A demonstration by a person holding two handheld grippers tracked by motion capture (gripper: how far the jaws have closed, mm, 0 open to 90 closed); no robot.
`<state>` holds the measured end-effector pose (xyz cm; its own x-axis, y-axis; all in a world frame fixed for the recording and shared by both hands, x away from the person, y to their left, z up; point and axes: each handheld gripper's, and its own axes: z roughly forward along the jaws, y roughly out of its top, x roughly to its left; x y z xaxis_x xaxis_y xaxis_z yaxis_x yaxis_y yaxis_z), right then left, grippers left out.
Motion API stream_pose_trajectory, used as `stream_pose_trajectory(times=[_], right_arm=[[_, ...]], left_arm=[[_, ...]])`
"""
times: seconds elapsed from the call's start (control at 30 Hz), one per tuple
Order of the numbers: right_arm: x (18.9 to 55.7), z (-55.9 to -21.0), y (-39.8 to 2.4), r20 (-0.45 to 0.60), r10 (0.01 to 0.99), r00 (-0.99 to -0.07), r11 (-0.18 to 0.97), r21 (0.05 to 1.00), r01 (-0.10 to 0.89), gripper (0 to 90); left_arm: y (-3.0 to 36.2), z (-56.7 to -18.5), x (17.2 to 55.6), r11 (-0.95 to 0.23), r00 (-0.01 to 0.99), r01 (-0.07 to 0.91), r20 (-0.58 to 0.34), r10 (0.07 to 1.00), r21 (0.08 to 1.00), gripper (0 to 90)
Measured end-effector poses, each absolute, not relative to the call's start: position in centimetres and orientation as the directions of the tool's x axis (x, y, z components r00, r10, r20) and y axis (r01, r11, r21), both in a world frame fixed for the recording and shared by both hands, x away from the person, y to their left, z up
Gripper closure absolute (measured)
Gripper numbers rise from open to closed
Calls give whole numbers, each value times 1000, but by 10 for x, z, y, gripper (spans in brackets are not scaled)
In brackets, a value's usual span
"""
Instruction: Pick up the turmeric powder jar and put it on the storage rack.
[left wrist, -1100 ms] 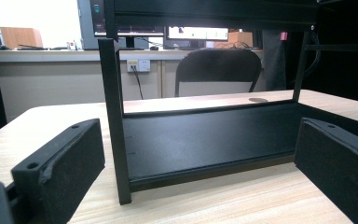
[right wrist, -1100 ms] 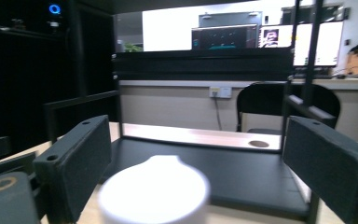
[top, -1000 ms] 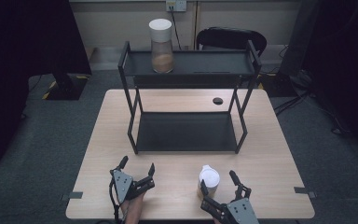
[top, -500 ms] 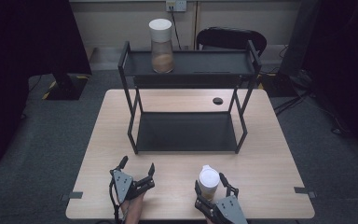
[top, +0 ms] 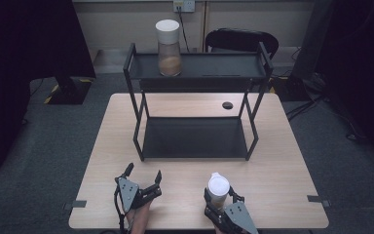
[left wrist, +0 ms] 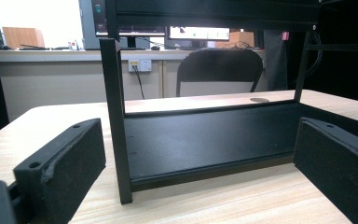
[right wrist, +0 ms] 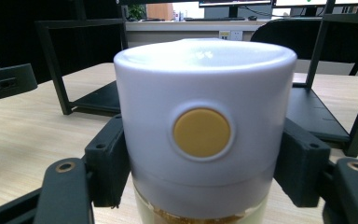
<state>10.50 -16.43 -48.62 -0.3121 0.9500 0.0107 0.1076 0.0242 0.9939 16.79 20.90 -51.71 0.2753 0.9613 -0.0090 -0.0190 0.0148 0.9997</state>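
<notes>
White-lidded jar clamped in the right tool, down at 5 o'clock on the worktop. Jaws just finished closing, pads pressed to both sides of the lid as seen in the right gripper view, yellow dot facing the camera, amber contents just visible under the lid. Looks to be standing on the wood, not lifted yet, though contact underneath can't be told for sure.

Over at 7 o'clock, left tool idle, jaws spread wide with nothing between them, pointing toward the rack. Left gripper view looking straight into the lower shelf, bare and dark.

Rack sitting mid-worktop toward 12 o'clock, two tiers. Second jar already up on the top shelf at about 11 o'clock, same white lid, same brownish fill. Small dark disc on the wood near the rack's back right leg, well apart from the action.

So, reading the state of play: one jar shelved, grasp on the other secured, and that's likely the job's halfway mark. Left to do, by the look of it: lift, carry toward 12 o'clock, clear the frame posts, set down on a shelf, release. Plenty of room beside the shelved jar, and the whole lower tier free. Worth watching the grip on the smooth lid once lifted.
</notes>
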Motion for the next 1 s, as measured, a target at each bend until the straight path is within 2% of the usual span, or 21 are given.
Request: stream_pose_trajectory(times=[1.0], right_arm=[[108,-473,-169,-8,945,-328,34,997,72,304]], left_arm=[[208,-517,168,14,271,-18,-9,962,1000,20]])
